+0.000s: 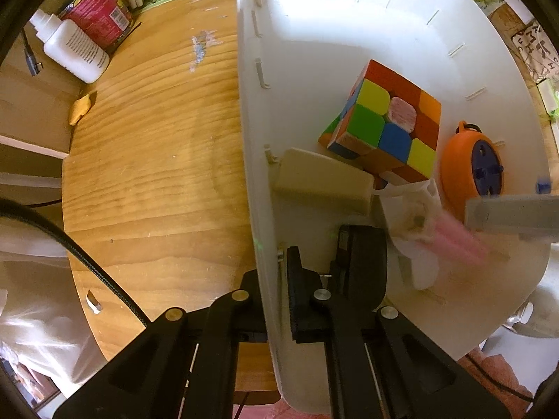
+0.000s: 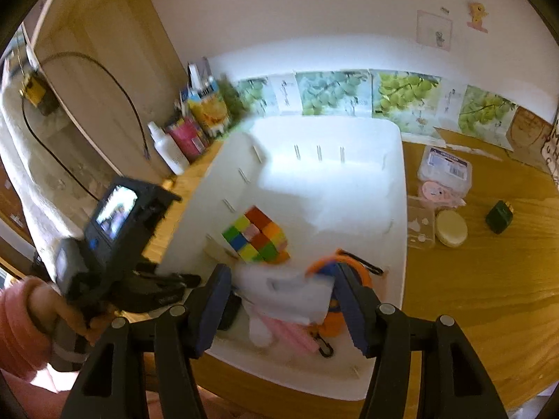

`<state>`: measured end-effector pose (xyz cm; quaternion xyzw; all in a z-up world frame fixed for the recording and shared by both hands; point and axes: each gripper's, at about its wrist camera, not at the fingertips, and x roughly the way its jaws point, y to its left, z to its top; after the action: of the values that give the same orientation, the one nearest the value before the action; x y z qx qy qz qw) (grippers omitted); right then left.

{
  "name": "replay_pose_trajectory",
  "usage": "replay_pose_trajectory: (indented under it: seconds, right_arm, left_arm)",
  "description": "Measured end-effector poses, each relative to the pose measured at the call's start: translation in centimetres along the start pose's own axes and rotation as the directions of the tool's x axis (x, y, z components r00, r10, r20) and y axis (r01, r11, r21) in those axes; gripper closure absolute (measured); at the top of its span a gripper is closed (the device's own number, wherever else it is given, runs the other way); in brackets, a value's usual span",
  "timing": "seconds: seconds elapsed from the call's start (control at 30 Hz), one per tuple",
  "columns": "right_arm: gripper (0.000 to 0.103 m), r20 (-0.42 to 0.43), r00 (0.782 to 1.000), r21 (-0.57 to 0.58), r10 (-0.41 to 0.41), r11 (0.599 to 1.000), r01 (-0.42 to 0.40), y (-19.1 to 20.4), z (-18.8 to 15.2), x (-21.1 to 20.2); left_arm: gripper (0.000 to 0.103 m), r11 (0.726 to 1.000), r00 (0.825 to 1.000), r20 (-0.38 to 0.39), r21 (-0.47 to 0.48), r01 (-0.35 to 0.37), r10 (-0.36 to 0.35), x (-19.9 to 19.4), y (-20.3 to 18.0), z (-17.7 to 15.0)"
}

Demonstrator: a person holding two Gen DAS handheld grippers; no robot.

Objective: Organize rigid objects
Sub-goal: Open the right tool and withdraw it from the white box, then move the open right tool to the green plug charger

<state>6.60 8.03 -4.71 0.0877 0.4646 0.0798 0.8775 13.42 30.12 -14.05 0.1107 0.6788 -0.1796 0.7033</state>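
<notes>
Closest to the lens, the left hand-held gripper (image 1: pixel 276 296) has its black jaws pressed together on the side wall of the white plastic bin (image 1: pixel 251 146), one jaw outside and one inside; this looks meant to steady the bin while it is loaded. The bin sits on the wooden table (image 1: pixel 157 160).

The right hand-held gripper (image 2: pixel 283 300), with blue pads, pinches a flat pale rectangular box (image 2: pixel 290 291), blurred, and holds it over the bin's near end. The jaws stand fairly wide because the box is wide. I judge the box is about to be set down inside the bin.

Inside the bin, against the gripped wall, lies a beige rectangular block (image 1: pixel 325 181). Just beside it towards the bin's middle sits a multicoloured puzzle cube (image 1: pixel 387 122), and past the cube, nearer the opposite wall, an orange round reel with a dark blue face (image 1: pixel 471 164). Some crumpled white paper and a pink thing, too blurred to name, lie under the box.

Outside the bin, beyond its far wall from the gripped side, a clear lidded plastic tub (image 2: pixel 447 171), a cream round tin (image 2: pixel 452 232) and a small dark green bottle (image 2: pixel 499 211) are not yet in the bin.
</notes>
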Motion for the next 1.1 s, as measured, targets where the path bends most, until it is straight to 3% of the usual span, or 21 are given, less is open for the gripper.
replay_pose_trajectory:
  seconds: [0.03, 0.2, 0.57, 0.77, 1.1]
  right_arm:
    - [0.033, 0.006, 1.000, 0.004, 0.007, 1.000, -0.007, -0.1, 0.2, -0.2]
    - [0.025, 0.051, 0.998, -0.014, -0.021, 1.000, 0.022, -0.9, 0.9, -1.2]
    - [0.023, 0.085, 0.982, -0.019, -0.169, 0.985, 0.172, -6.7, 0.9, -1.8]
    - [0.023, 0.121, 0.964, -0.029, -0.238, 0.970, 0.243, -11.2, 1.1, -2.3]
    - [0.023, 0.121, 0.940, -0.039, -0.320, 0.944, 0.327, -19.5, 1.9, -0.6]
  left_arm:
    - [0.097, 1.000, 1.000, 0.002, -0.002, -0.004, 0.004, -0.1, -0.1, -0.1]
    - [0.096, 1.000, 1.000, 0.007, -0.015, -0.027, 0.027, -0.2, -0.6, -0.1]
    - [0.094, 0.995, 0.997, -0.001, -0.068, -0.074, 0.074, -0.2, -1.5, 0.5]
    - [0.093, 0.985, 0.997, 0.016, -0.155, -0.078, 0.081, -0.1, -1.1, 0.6]
    - [0.088, 0.967, 0.989, 0.034, -0.217, -0.134, 0.144, -0.2, -2.0, 0.1]
